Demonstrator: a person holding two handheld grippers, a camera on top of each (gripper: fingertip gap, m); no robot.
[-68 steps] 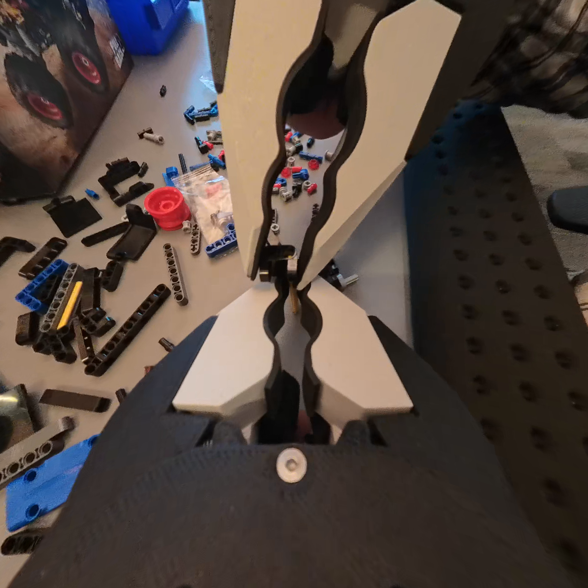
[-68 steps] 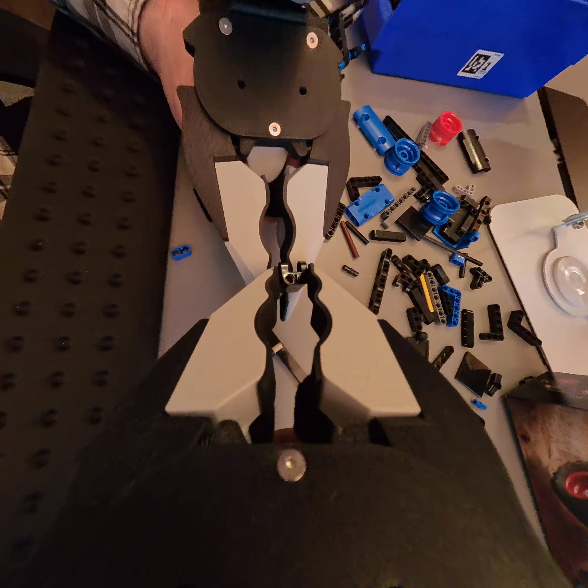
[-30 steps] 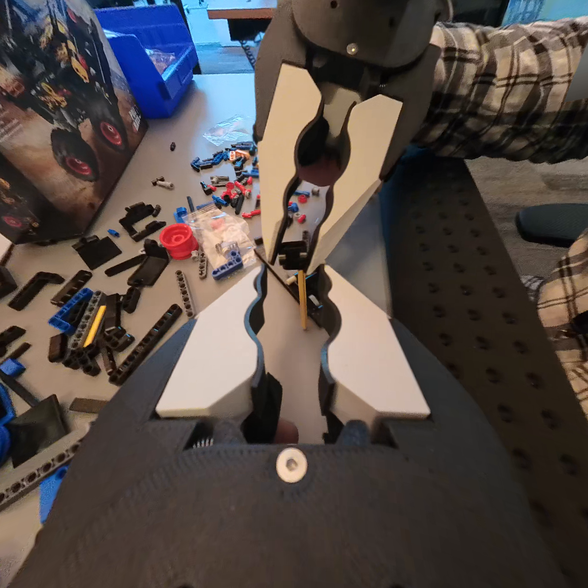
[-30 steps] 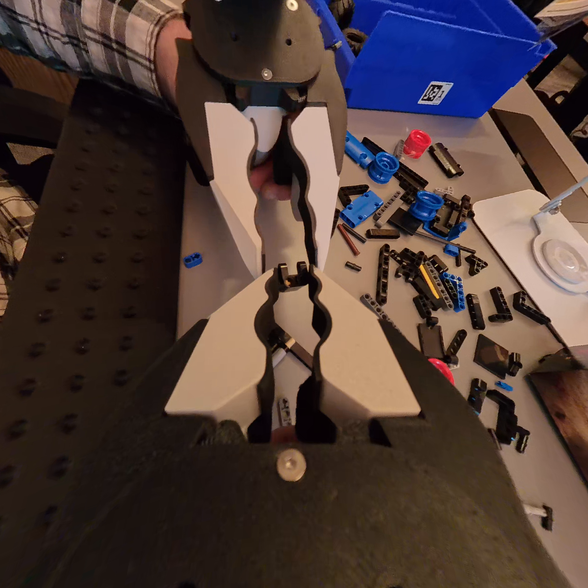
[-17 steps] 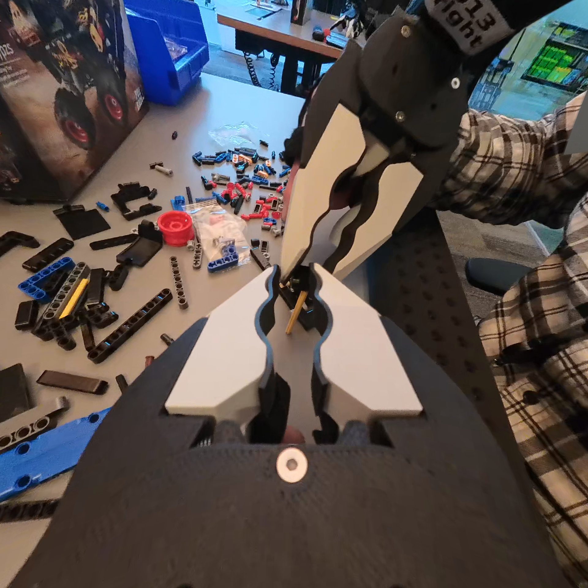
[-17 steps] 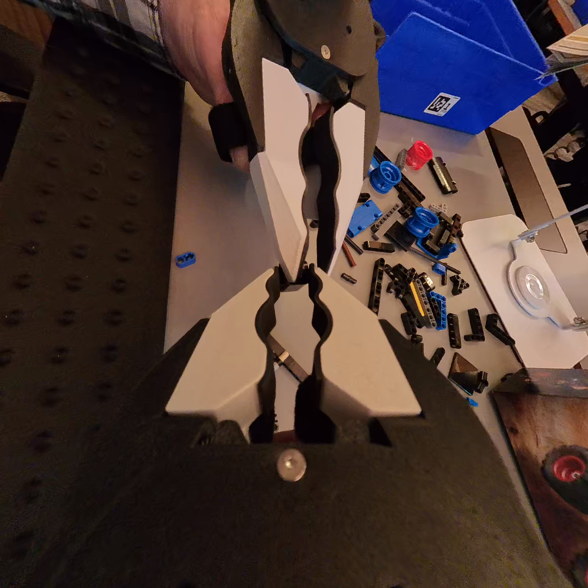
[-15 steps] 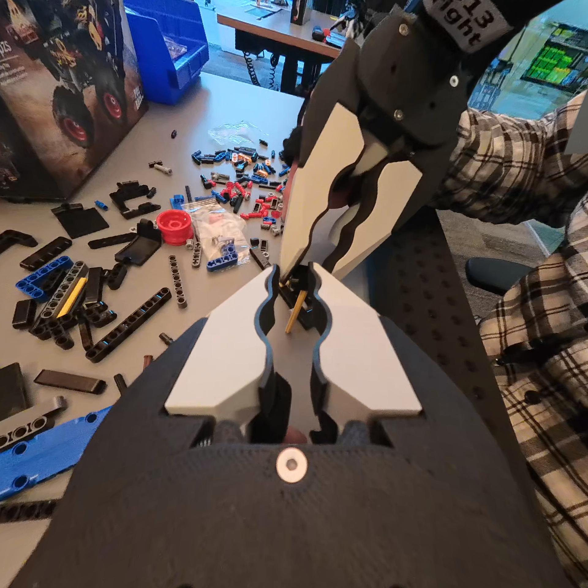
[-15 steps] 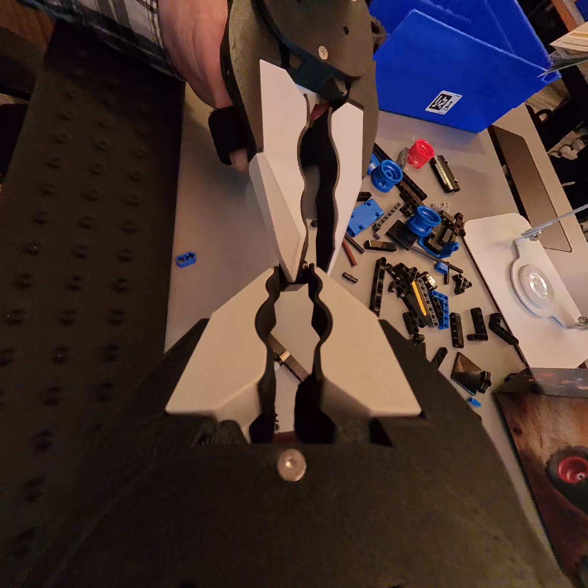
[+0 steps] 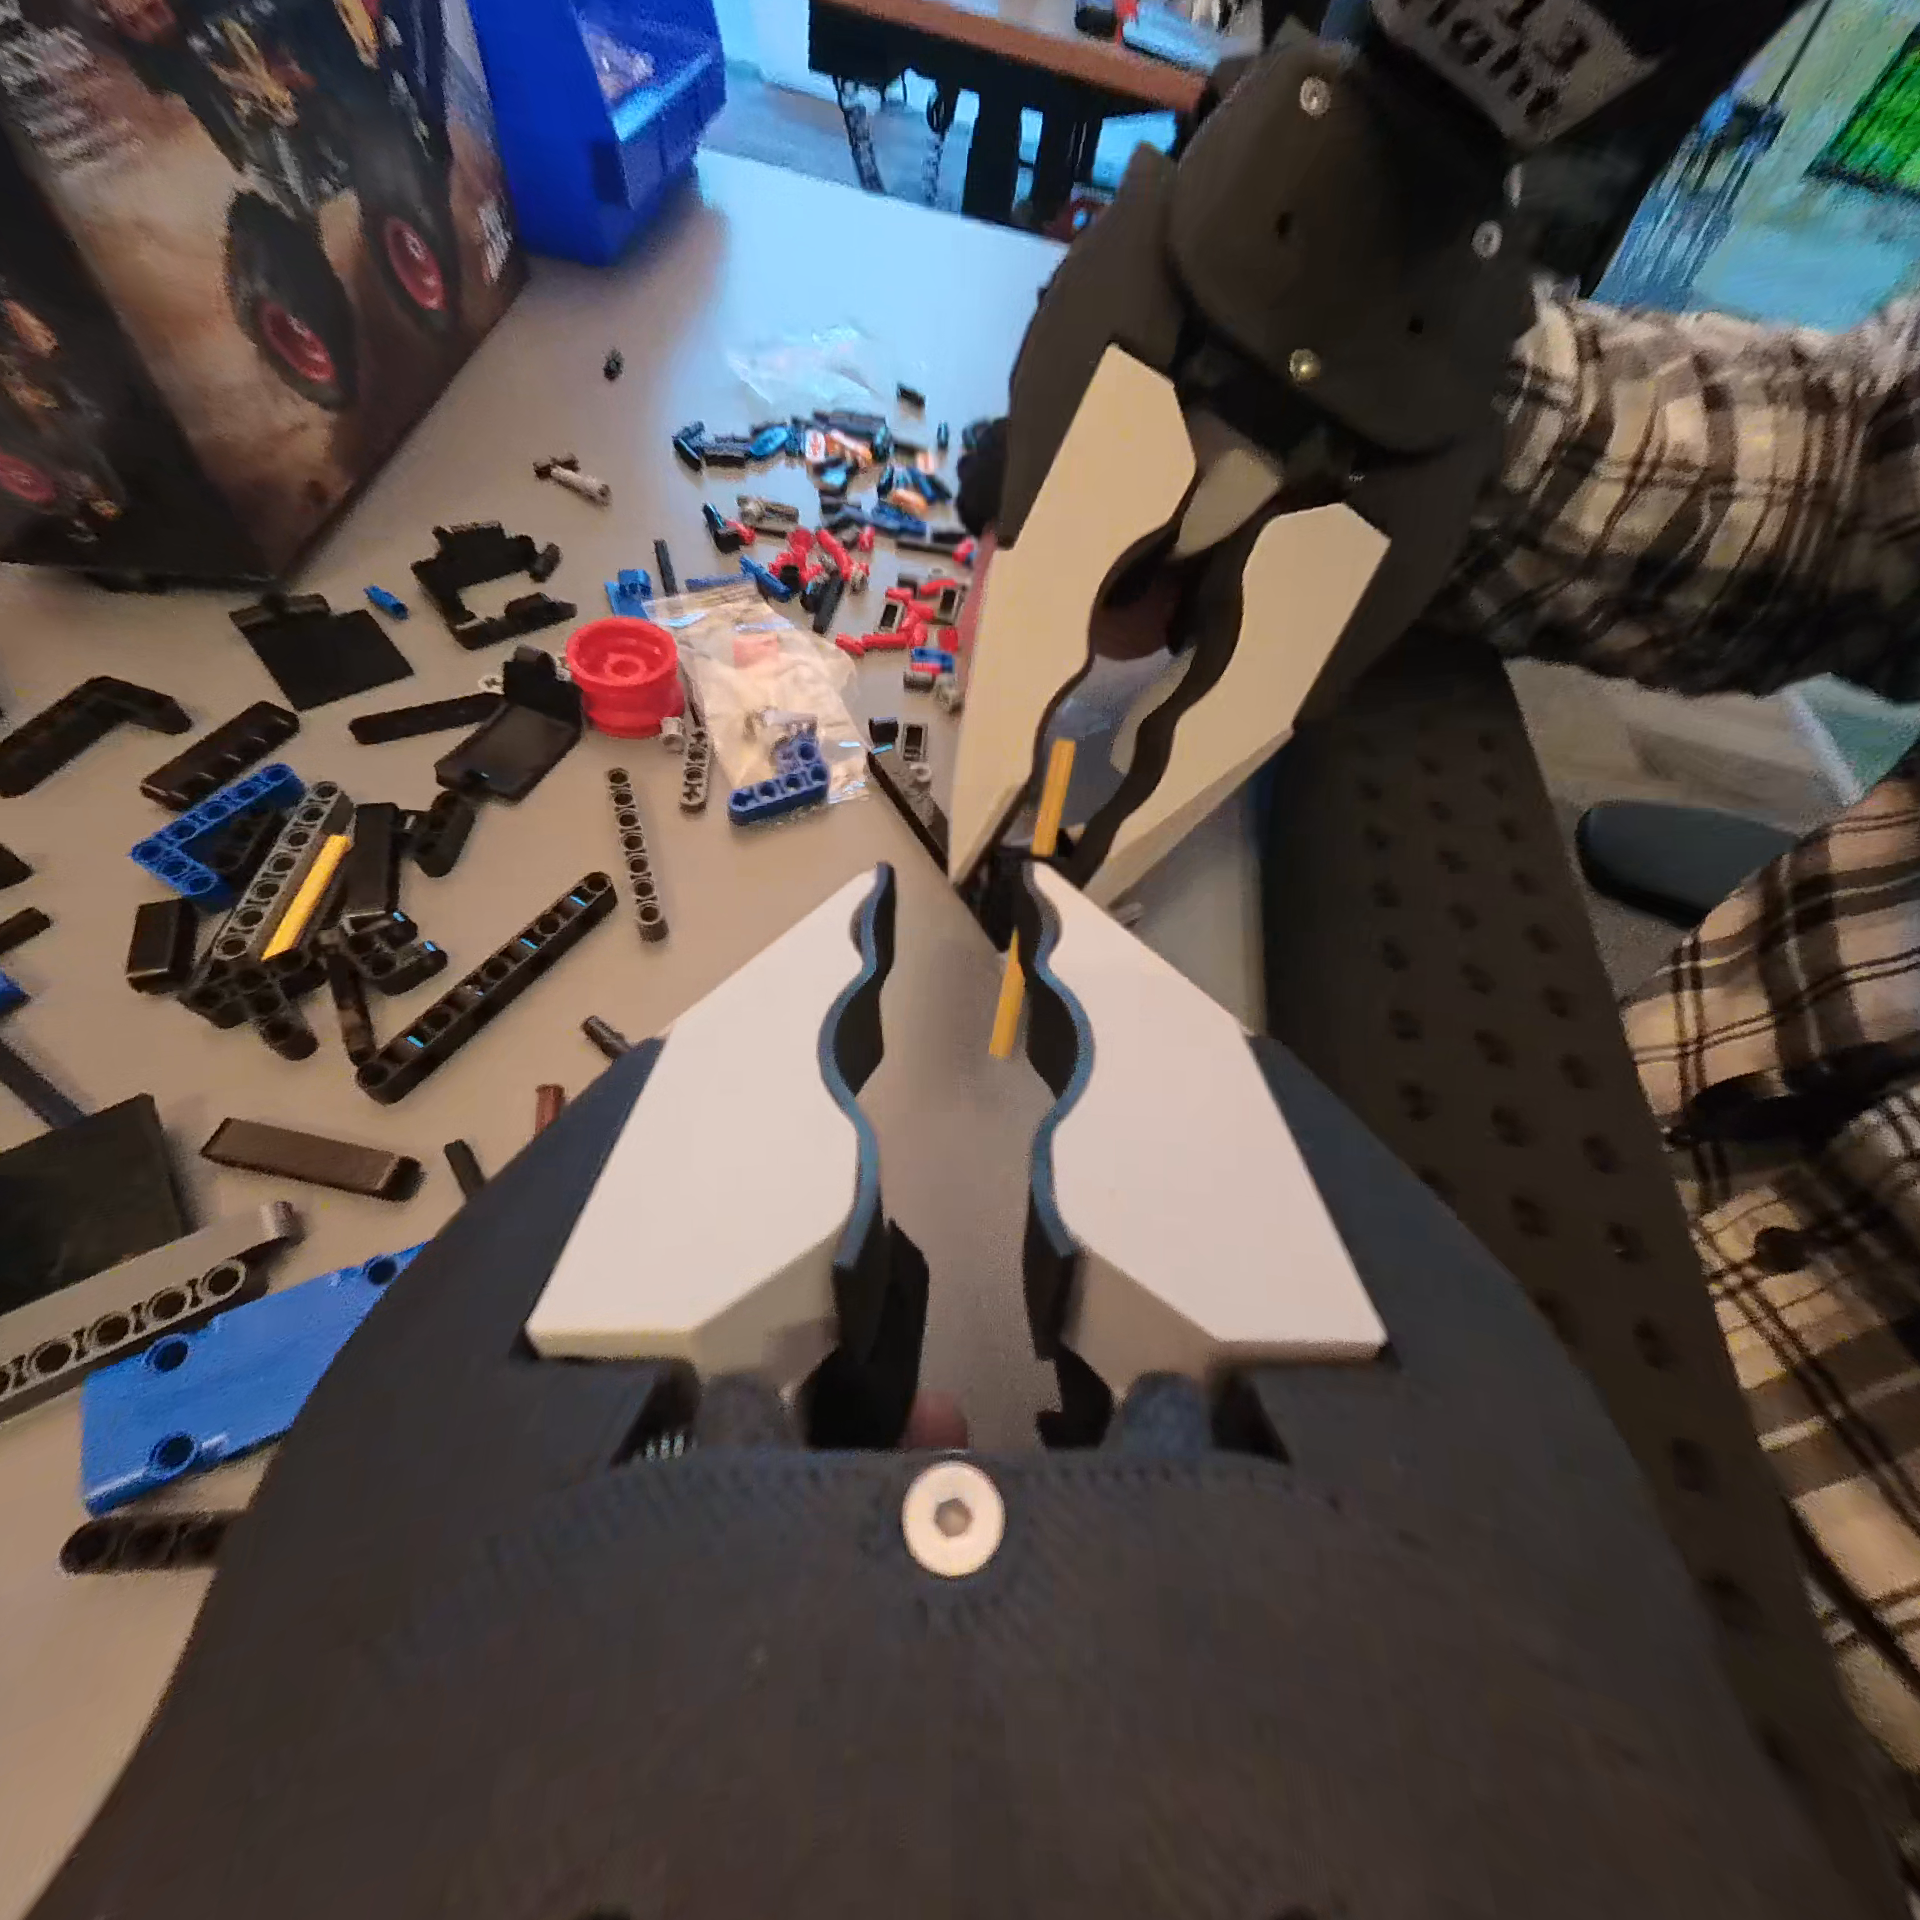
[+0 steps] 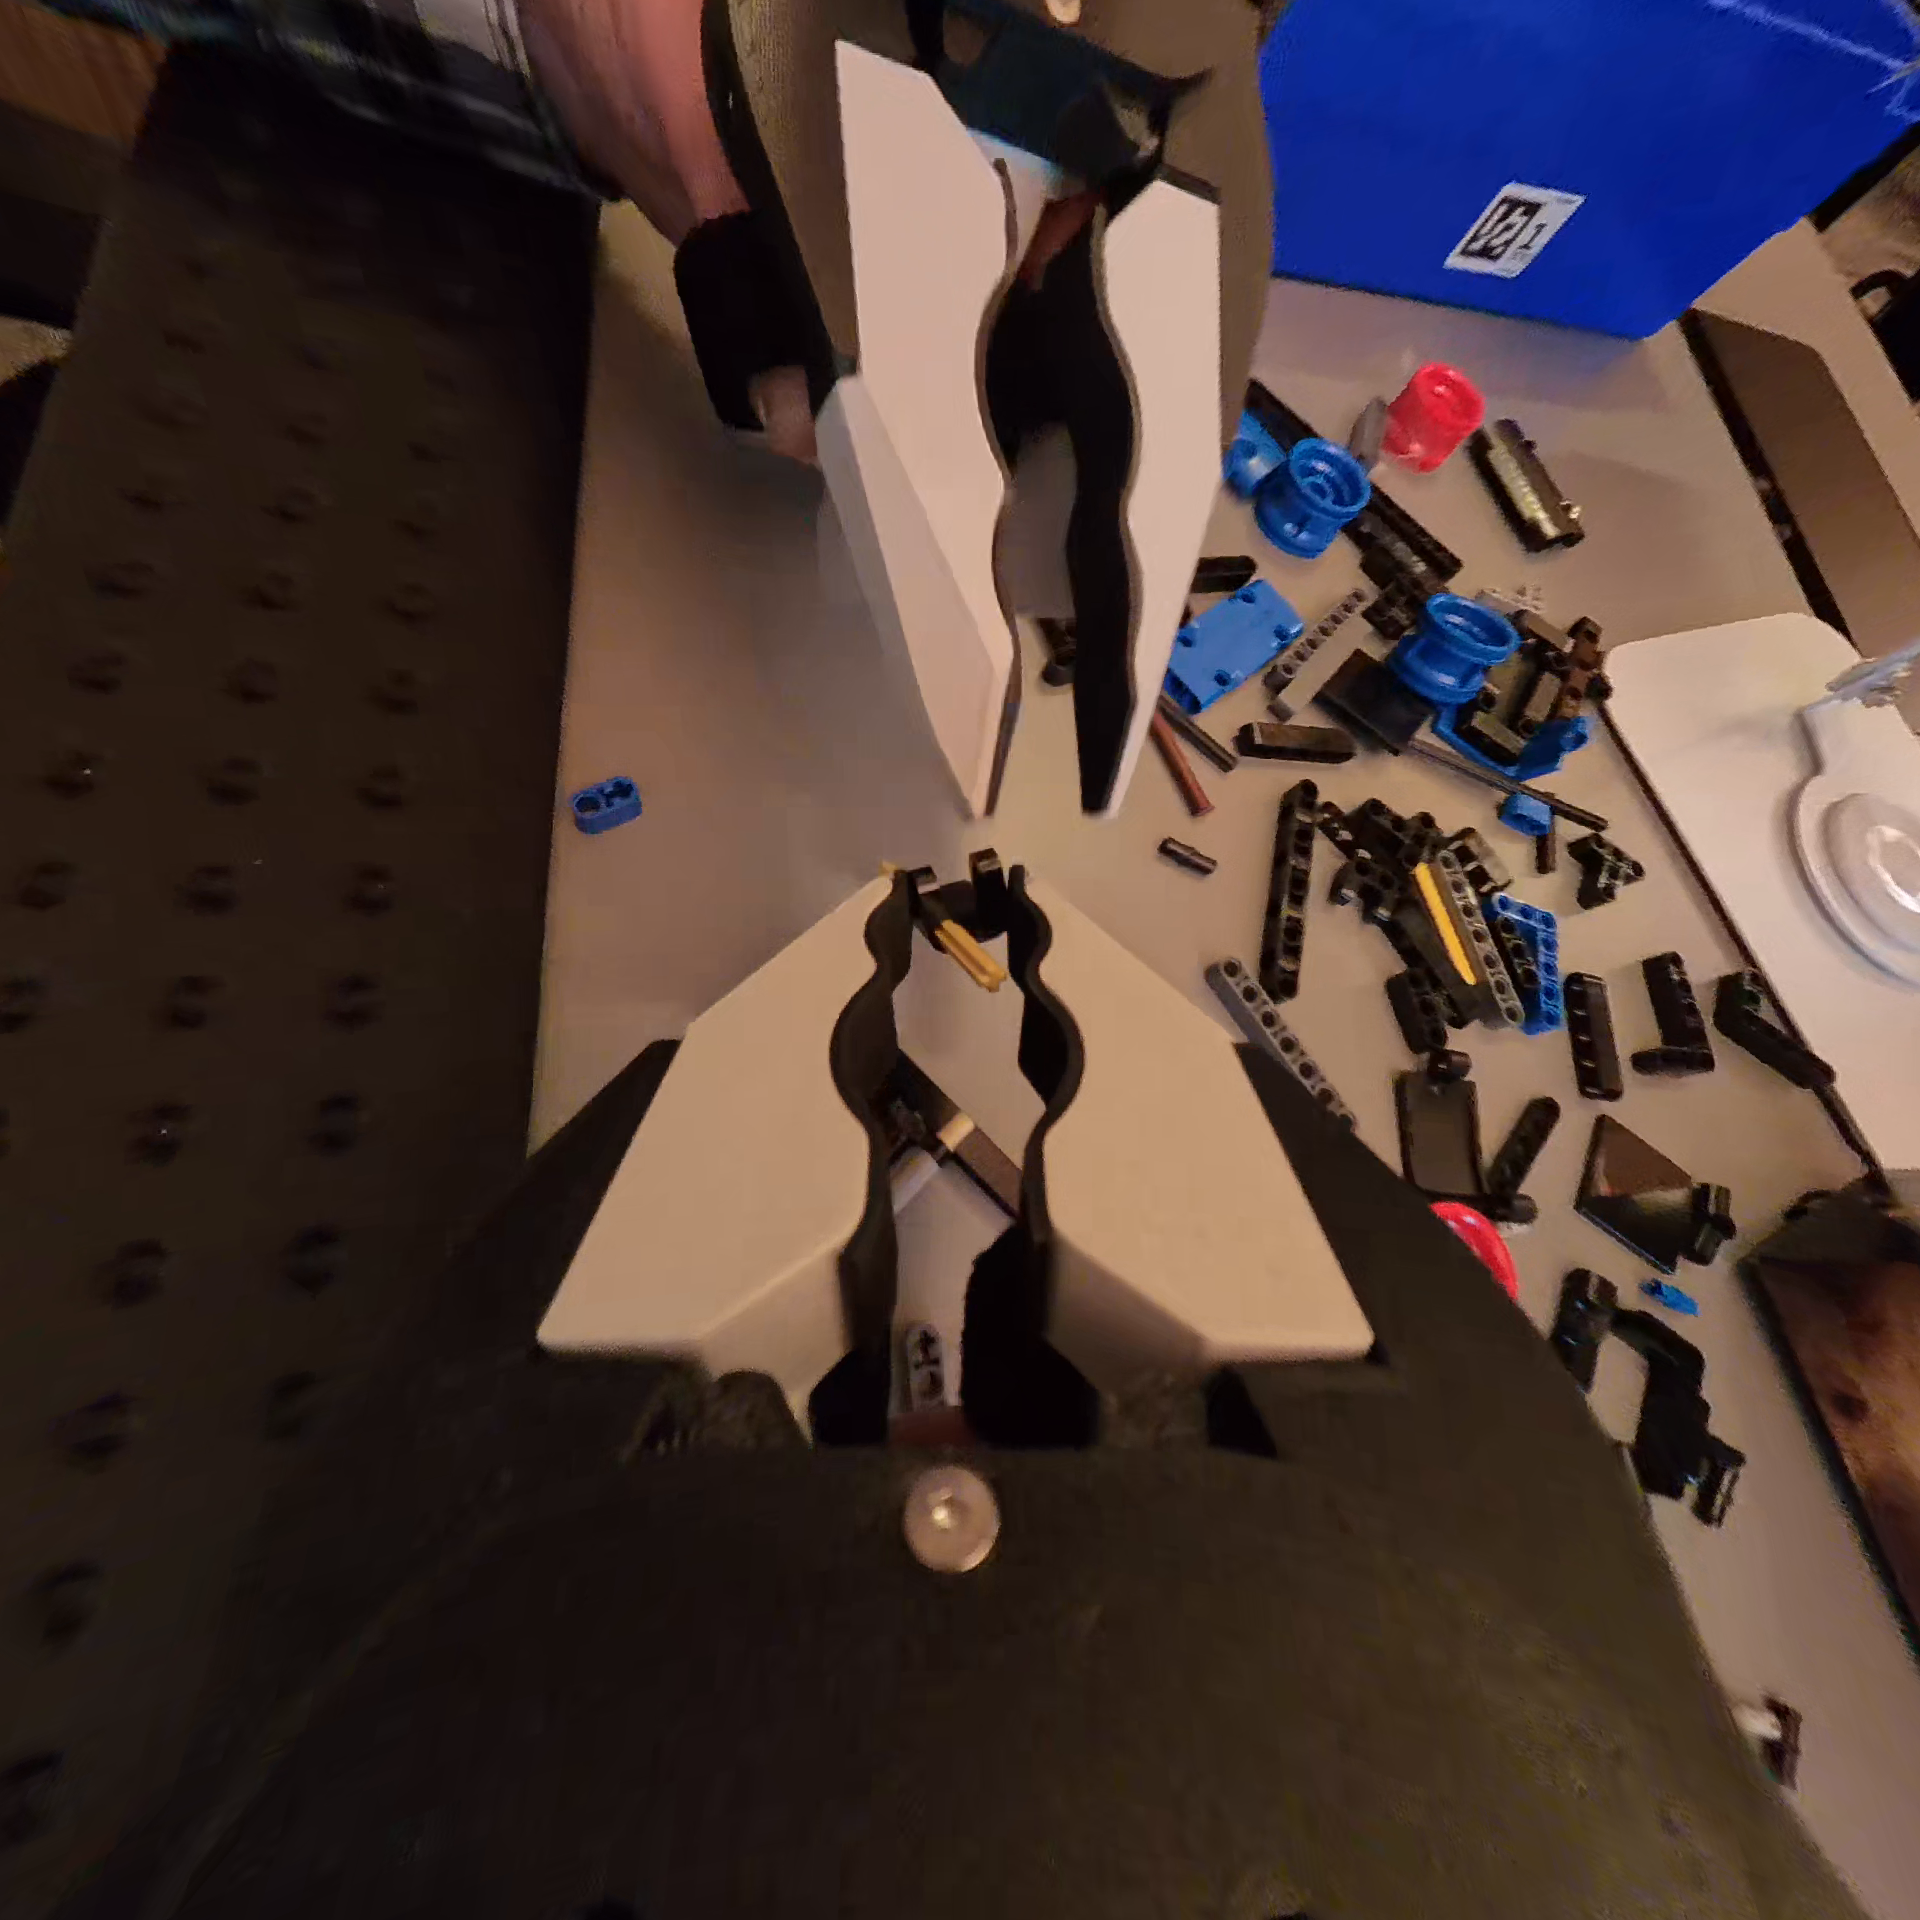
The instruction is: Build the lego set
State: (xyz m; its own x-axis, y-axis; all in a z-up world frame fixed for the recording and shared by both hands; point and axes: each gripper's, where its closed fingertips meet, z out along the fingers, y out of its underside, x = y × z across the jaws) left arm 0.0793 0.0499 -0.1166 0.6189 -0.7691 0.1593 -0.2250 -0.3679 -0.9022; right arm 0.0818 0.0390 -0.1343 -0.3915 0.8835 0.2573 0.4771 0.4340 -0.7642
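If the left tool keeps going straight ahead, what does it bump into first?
Probably the small black connector with the thin yellow axle through it, pinched in the right tool. The open left tool points right at it, though depth is hard to judge.

Writing shows in three places, none repeated here. A white square sticker with black marks [image 10: 1512, 231] sits on the blue plastic bin [image 10: 1558, 135]. Raised lettering [image 9: 1496, 57] runs across the far black claw housing. Blurred print marks the dark cardboard set box [image 9: 208, 260].
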